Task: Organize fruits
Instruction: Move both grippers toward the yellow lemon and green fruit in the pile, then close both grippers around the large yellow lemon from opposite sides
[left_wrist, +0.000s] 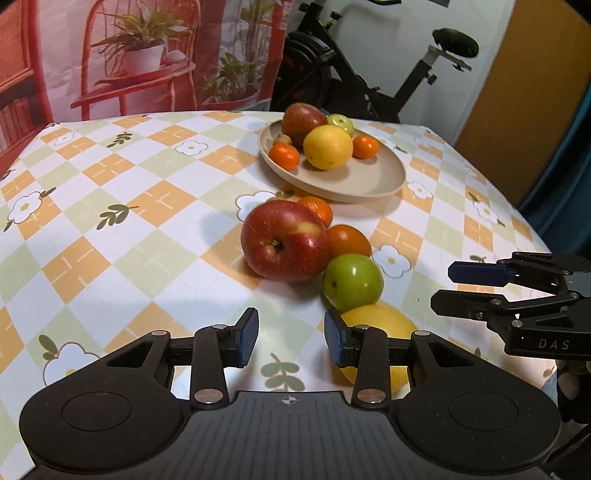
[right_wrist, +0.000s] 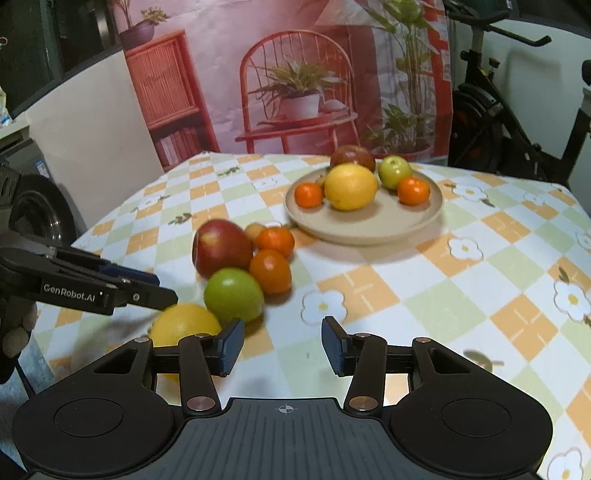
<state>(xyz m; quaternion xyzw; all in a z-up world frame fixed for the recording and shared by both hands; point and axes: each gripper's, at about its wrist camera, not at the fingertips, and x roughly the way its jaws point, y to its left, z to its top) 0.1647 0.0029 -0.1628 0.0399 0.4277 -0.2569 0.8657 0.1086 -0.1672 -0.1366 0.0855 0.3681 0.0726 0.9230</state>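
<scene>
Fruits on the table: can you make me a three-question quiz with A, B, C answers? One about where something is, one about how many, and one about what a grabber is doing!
1. Which fruit lies nearest the left gripper?
A. a yellow fruit
B. a banana
C. a bunch of grapes

2. How many small orange fruits are on the plate?
A. one
B. two
C. four

3. What is the right gripper holding?
A. a spoon
B. a banana
C. nothing, its jaws stand apart

Answers:
1. A: the yellow fruit sits right behind the left gripper's finger, partly hidden by it.
2. B: one lies at the plate's left side, and the other at its right.
3. C: only tablecloth shows between its two pads.
</scene>
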